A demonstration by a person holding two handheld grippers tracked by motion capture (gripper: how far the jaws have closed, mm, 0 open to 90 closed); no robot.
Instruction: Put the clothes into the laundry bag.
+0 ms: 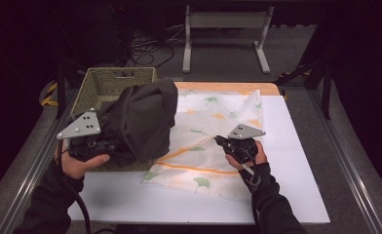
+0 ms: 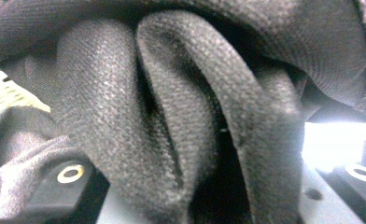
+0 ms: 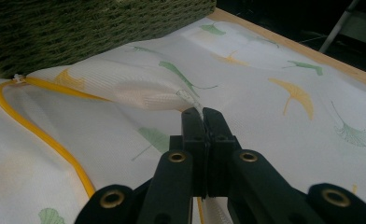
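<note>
A dark grey garment (image 1: 143, 117) hangs bunched above the table's left side, partly over a green woven basket (image 1: 101, 80). My left gripper (image 1: 115, 146) is shut on its lower folds; in the left gripper view thick ribbed cloth (image 2: 172, 93) is packed between the jaws. A white mesh bag (image 1: 213, 122) printed with green and yellow leaves lies flat in the middle, its yellow zip line (image 3: 41, 133) curving along the near edge. My right gripper (image 1: 219, 140) is shut on a pinch of the bag's top layer (image 3: 190, 100), lifting it into a small ridge by the opening.
The basket (image 3: 78, 28) stands at the table's left rear, touching the bag's corner. A white board (image 1: 286, 161) covers the table, with a wooden strip (image 1: 228, 87) along its far edge. A grey metal stand (image 1: 225, 22) is on the floor beyond.
</note>
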